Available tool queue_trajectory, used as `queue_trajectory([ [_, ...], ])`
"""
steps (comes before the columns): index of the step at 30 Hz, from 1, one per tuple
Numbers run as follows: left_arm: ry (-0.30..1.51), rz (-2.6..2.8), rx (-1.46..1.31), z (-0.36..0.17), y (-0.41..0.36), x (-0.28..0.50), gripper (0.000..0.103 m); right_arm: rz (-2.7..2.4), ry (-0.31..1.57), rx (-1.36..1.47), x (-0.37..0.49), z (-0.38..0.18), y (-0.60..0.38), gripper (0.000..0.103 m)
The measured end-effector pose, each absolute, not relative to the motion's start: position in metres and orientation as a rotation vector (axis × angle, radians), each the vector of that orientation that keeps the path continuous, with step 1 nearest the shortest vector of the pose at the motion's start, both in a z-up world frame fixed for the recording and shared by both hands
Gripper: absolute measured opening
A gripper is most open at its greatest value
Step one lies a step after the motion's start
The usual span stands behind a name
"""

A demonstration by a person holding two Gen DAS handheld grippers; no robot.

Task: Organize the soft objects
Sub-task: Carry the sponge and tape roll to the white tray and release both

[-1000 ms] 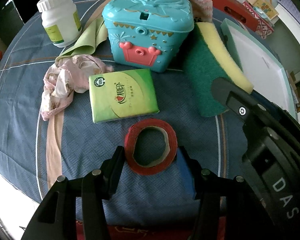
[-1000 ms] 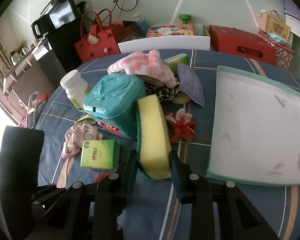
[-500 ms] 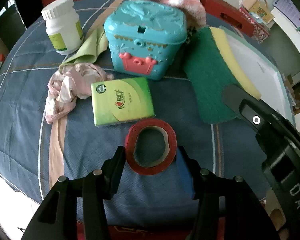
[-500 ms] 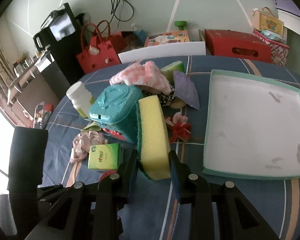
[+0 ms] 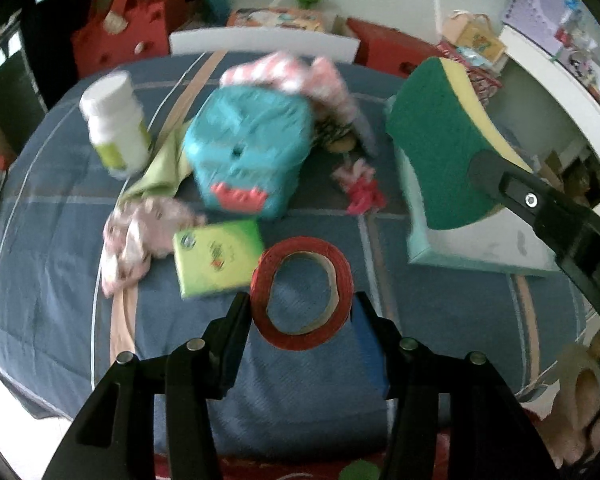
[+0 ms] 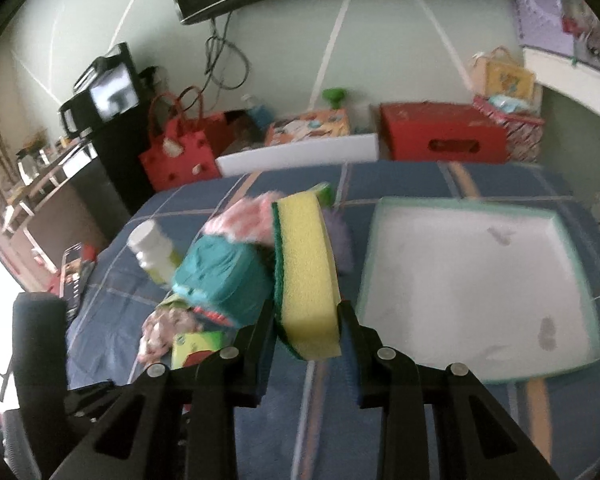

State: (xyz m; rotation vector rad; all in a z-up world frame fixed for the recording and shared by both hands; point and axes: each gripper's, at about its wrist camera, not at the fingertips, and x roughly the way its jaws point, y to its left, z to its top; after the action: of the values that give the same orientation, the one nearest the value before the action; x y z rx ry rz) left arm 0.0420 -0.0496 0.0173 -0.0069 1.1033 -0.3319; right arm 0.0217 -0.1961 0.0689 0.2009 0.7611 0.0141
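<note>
My right gripper (image 6: 305, 322) is shut on a yellow and green sponge (image 6: 305, 272) and holds it in the air above the table; the sponge (image 5: 440, 148) also shows in the left wrist view, raised beside the white tray (image 5: 480, 248). My left gripper (image 5: 300, 314) is shut on a red tape roll (image 5: 302, 292) and holds it above the blue cloth. A pink crumpled cloth (image 5: 136, 232), a pink-white fluffy cloth (image 5: 288, 72) and a pink-red scrunchie (image 5: 360, 184) lie on the table.
A teal toy box (image 5: 248, 152), a white bottle (image 5: 114, 128), a green tissue pack (image 5: 216, 256) and a light green cloth (image 5: 162, 172) lie on the table. The white tray with a teal rim (image 6: 480, 284) is at the right. Red boxes stand behind.
My right gripper has lifted the sponge off the table and towards the tray. My left gripper has risen with the tape roll in it.
</note>
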Motion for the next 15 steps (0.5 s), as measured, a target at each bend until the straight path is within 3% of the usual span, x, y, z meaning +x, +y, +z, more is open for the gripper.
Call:
queue_trajectory([
  [8, 1.007, -0.385, 0.017, 0.065, -0.081, 0.072, 0.053, -0.123, 0.742, 0.268, 0.04, 0.098, -0.242, 0.032],
  [15, 0.991, -0.43, 0.017, 0.07, -0.117, 0.1, 0.053, -0.259, 0.719, 0.315, 0.049, 0.109, -0.283, 0.032],
])
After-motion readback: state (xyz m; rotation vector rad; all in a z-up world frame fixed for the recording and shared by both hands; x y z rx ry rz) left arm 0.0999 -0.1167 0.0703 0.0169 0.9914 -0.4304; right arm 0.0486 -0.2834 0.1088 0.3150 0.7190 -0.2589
